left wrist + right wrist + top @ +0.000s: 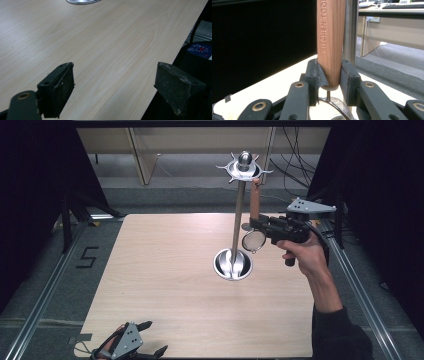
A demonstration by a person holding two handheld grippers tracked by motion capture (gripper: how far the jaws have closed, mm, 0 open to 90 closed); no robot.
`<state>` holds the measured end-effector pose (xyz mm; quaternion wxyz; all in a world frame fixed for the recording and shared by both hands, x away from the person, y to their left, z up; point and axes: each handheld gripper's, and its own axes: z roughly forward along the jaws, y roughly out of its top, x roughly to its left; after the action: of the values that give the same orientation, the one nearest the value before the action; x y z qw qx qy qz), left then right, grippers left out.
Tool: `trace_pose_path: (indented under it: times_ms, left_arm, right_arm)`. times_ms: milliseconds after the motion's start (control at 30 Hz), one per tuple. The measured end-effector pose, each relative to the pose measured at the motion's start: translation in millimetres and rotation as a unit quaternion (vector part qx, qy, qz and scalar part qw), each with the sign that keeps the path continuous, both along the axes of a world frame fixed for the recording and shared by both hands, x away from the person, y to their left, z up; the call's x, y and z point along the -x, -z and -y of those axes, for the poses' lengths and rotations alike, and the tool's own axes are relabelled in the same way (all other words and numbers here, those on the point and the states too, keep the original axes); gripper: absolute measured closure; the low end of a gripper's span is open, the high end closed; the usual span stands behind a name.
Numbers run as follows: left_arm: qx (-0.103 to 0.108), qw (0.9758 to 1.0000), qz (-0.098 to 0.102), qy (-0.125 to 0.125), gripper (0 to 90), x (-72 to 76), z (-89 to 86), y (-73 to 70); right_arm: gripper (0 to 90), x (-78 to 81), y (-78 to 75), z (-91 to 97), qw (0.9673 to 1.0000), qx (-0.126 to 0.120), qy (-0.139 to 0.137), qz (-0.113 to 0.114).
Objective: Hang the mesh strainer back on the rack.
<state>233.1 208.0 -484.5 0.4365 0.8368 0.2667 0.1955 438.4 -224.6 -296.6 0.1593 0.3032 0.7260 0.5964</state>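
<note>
The right gripper (260,227) is clamped on the lower end of a wooden handle (330,42) stamped with lettering, both pads pressed flat against the wood just above its rounded tip. The handle belongs to a small mesh strainer (254,240), held upright with the round sieve hanging below the jaws and the handle rising toward the hook ring (244,169) at the top of the utensil stand (239,217). In my judgement the low grip leaves the upper end of the handle free to be brought to, or taken from, one of the ring's prongs; whether that end is hooked at this moment cannot be told. The stand's steel pole sits just beside the handle in the right gripper view, and its dished base (233,264) rests on the wooden table (165,285), near the strainer. The pole and the splayed prongs are the chief obstruction: a sideways move would likely knock the handle or sieve against them. The left gripper (131,349) sits at the near table edge, well apart from the work, its jaws standing wide with nothing between them. Cables lie on the floor beyond the table.
</note>
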Motion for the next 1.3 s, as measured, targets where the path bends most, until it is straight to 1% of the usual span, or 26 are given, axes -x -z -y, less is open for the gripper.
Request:
trace_pose_path:
  times_ms: [33,167,200,233,400,433,467,500,533,600,633,667,700,767,800,833,867,967,1000,1067,1100,1133,1200,1233,1267,1300]
  left_arm:
    - [0.001,1.0,-0.001,0.0,15.2,-0.1,0.1,0.0]
    - [0.006,1.0,-0.006,-0.006,15.2,0.8,0.7,0.6]
    - [0.007,0.9999,-0.006,-0.006,15.2,0.9,1.0,0.7]
    - [0.007,0.9999,-0.006,-0.006,15.2,0.9,1.0,0.7]
    - [0.006,0.9999,-0.007,-0.006,15.2,0.5,0.8,0.8]
    - [0.006,0.9999,-0.007,-0.006,15.2,0.5,0.8,0.8]
    - [0.006,0.9999,-0.007,-0.006,15.2,0.7,1.0,1.0]
    - [0.006,0.9999,-0.007,-0.007,15.2,0.7,1.2,1.1]
    - [0.004,0.9999,-0.006,-0.007,15.2,0.5,0.9,0.9]
    - [0.006,0.9999,-0.007,-0.006,15.2,0.6,0.8,0.9]
    - [0.014,0.9998,-0.009,-0.009,15.2,0.9,1.8,1.5]
    - [0.014,0.9998,-0.009,-0.009,15.2,0.8,1.8,1.6]
    - [0.006,0.9999,-0.006,-0.008,15.2,0.4,1.0,1.3]
    - [0.006,0.9999,-0.005,-0.009,15.2,0.6,1.2,1.5]
    - [0.005,0.9999,-0.006,-0.008,15.2,0.5,1.0,1.2]
    - [0.005,0.9999,-0.006,-0.008,15.2,0.5,1.0,1.2]
    - [0.016,0.9998,-0.008,-0.009,15.2,0.9,1.9,1.8]
    - [0.014,0.9998,-0.009,-0.008,15.2,1.0,1.7,1.7]
    - [0.006,0.9999,-0.008,-0.006,15.2,0.7,1.1,1.2]
    - [0.005,0.9999,-0.007,-0.007,15.2,0.6,1.0,1.1]
    - [0.003,1.0,-0.006,-0.007,15.2,0.6,0.7,0.9]
    - [0.01,0.9999,-0.008,-0.007,15.2,0.9,1.4,1.4]
    - [0.013,0.9999,-0.009,-0.008,15.2,1.0,1.7,1.5]
    - [0.005,0.9999,-0.007,-0.005,15.2,0.6,0.8,1.0]
    - [0.006,0.9999,-0.008,-0.006,15.2,0.8,1.2,1.1]
    - [0.01,0.9999,-0.008,-0.009,15.2,1.2,1.7,1.6]
  right_arm:
    - [71.4,0.0,0.2,-0.3,1.0,-0.002,-0.003,-0.005]
    - [71.4,-0.8,0.8,-0.3,1.0,0.0,-0.005,-0.001]
    - [70.9,-1.8,1.1,0.3,1.0,0.001,0.001,0.008]
    - [70.6,-0.8,1.3,0.5,1.0,-0.003,0.002,-0.003]
    - [69.2,-3.5,3.4,4.0,1.0,-0.005,0.003,0.0]
    - [68.9,-2.8,3.5,4.7,0.9999,-0.005,0.007,-0.009]
    - [68.4,-6.0,3.9,6.6,0.9999,0.002,0.012,0.012]
    - [68.2,-4.6,3.9,5.6,0.9999,-0.007,0.01,-0.007]
    - [67.9,-5.4,4.2,5.6,0.9998,-0.007,0.016,-0.004]
    - [66.8,-6.8,5.3,5.5,0.9998,-0.009,0.013,-0.013]
    - [66.6,-7.1,5.5,5.1,0.9997,-0.011,0.012,-0.017]
    - [66.2,-8.2,6.1,5.5,0.9998,-0.009,0.016,-0.01]
    - [66.2,-8.2,6.2,5.1,0.9997,-0.011,0.016,-0.013]
    - [66.5,-8.2,6.0,4.2,0.9996,-0.015,0.016,-0.018]
    - [66.5,-9.2,5.9,4.3,0.9998,-0.011,0.016,-0.011]
    - [66.5,-9.2,5.9,4.3,0.9998,-0.011,0.016,-0.011]
    - [66.3,-8.9,6.0,3.5,0.9997,-0.013,0.015,-0.012]
    - [65.2,-8.5,5.7,3.7,0.9997,-0.013,0.014,-0.013]
    - [63.2,-6.1,5.0,3.8,0.9995,-0.019,0.014,-0.02]
    - [62.4,-4.9,4.2,4.2,0.9996,-0.017,0.009,-0.023]
    - [61.4,-2.2,3.1,4.0,0.9997,-0.014,0.017,-0.01]
    - [60.1,-0.5,2.2,3.7,0.9998,-0.012,0.018,-0.005]
    - [56.4,3.2,0.2,3.2,0.9998,-0.013,0.015,-0.009]
    - [56.1,5.0,-0.3,2.2,0.9997,-0.015,0.014,-0.015]
    - [56.1,5.0,-0.3,2.2,0.9997,-0.015,0.014,-0.015]
    - [55.0,7.6,-1.2,1.1,0.9998,-0.007,0.018,-0.002]
